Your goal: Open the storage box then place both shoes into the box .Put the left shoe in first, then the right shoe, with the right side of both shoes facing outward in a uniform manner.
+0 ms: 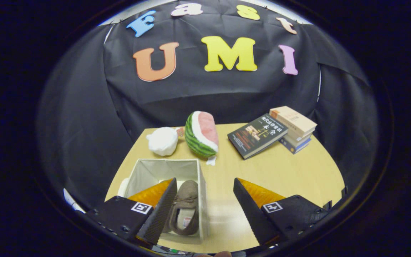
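Note:
A pale fabric storage box (145, 171) stands open on the wooden table, partly behind my left finger. A brown shoe (186, 207) lies inside it along the box's right wall, toe pointing away from me, its opening toward me. My gripper (205, 185) hovers above the box's right wall, open, with nothing between its fingers. The left fingertip hangs over the box's inside and hides part of it. The right fingertip is over bare table to the right of the box.
Beyond the box lie a white plush lump (162, 141) and a plush watermelon slice (202, 134). A dark book (257, 135) leans on a stack of books (294, 128) at the far right. Bare tabletop (291, 171) spreads right of the box.

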Demonstrator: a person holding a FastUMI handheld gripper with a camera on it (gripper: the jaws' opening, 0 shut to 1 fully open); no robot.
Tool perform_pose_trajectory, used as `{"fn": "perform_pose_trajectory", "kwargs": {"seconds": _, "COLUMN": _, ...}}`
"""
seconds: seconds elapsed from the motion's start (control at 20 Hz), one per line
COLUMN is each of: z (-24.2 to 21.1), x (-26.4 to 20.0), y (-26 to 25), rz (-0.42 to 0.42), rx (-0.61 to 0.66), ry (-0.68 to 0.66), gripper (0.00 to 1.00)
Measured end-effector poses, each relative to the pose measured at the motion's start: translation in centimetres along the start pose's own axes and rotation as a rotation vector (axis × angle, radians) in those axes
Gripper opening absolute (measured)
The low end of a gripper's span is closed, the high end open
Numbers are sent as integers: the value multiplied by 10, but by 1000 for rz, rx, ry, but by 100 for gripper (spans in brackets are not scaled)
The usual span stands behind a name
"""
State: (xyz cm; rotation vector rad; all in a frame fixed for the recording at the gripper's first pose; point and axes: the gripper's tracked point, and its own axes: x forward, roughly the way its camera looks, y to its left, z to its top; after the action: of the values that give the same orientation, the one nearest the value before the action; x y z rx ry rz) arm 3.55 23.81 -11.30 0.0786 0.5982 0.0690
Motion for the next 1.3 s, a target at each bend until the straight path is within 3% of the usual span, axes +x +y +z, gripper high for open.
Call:
{"fn": "perform_pose_trajectory", "kwargs": {"seconds": 0.3, "z": 31, "x": -42, "y": -84, "rz": -32, "rx": 53, "ry": -104, "gripper": 97}}
{"fn": "perform_pose_trajectory", "kwargs": {"seconds": 0.65, "z": 70, "x": -101, "y": -168, "rz": -80, "rx": 22, "ry": -306, "gripper": 96}}
{"fn": "perform_pose_trajectory", "kwargs": {"seconds": 0.95, "z": 83, "x": -134, "y": -190, "rz": -86, "rx": 8, "ry": -431, "gripper": 96}}
{"fn": "perform_pose_trajectory", "kwargs": {"seconds": 1.3, "z": 75, "x": -144, "y": -182, "rz": -60, "rx": 31, "ry": -476, "gripper": 96}}
